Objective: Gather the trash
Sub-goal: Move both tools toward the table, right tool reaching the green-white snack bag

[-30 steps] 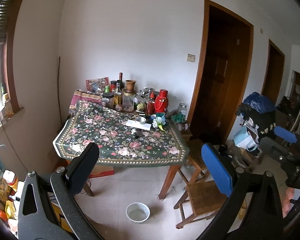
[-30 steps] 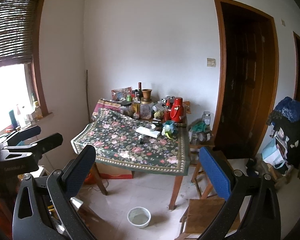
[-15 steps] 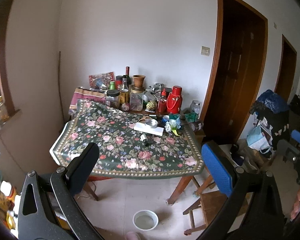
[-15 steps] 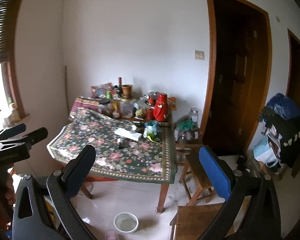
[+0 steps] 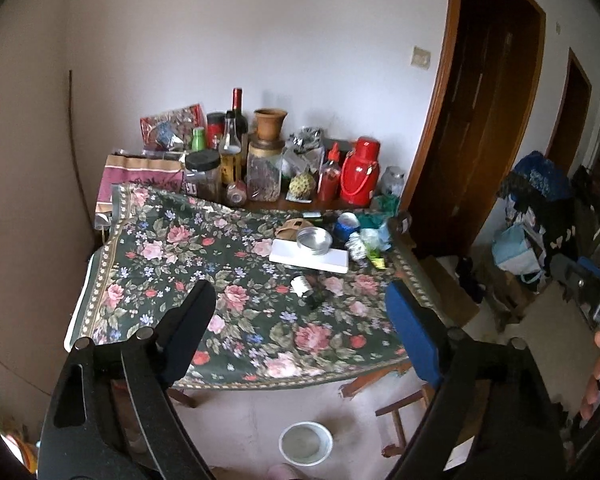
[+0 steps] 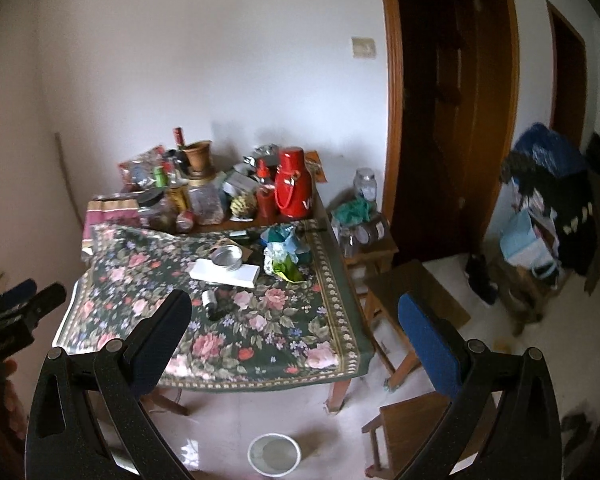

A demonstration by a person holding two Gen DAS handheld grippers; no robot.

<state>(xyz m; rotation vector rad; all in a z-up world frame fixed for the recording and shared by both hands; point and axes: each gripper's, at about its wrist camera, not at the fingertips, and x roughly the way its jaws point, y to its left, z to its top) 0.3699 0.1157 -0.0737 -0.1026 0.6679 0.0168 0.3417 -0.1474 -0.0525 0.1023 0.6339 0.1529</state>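
Observation:
A table with a floral cloth [image 5: 236, 280] [image 6: 236, 320] stands ahead of both grippers. On it lie crumpled wrappers, blue, white and green [image 5: 368, 240] [image 6: 286, 256], a small white-capped bottle on its side [image 5: 306, 290] [image 6: 211, 301], a round metal tin [image 5: 314, 236] [image 6: 226, 257] on a white slab [image 5: 308, 258], and a brown paper scrap [image 5: 290, 229]. My left gripper [image 5: 300, 316] is open and empty, short of the table's near edge. My right gripper [image 6: 296, 320] is open and empty, also short of the table.
Bottles, jars, a clay pot and a red thermos [image 5: 360, 172] [image 6: 292, 188] crowd the table's back. A white bowl [image 5: 306, 442] [image 6: 274, 454] sits on the floor below. Wooden stools [image 6: 412, 420] stand at the right. Doorways and a heap of bags [image 6: 548, 208] lie further right.
Both grippers have moved forward toward the table, which now looks larger and nearer. Both stay open and empty.

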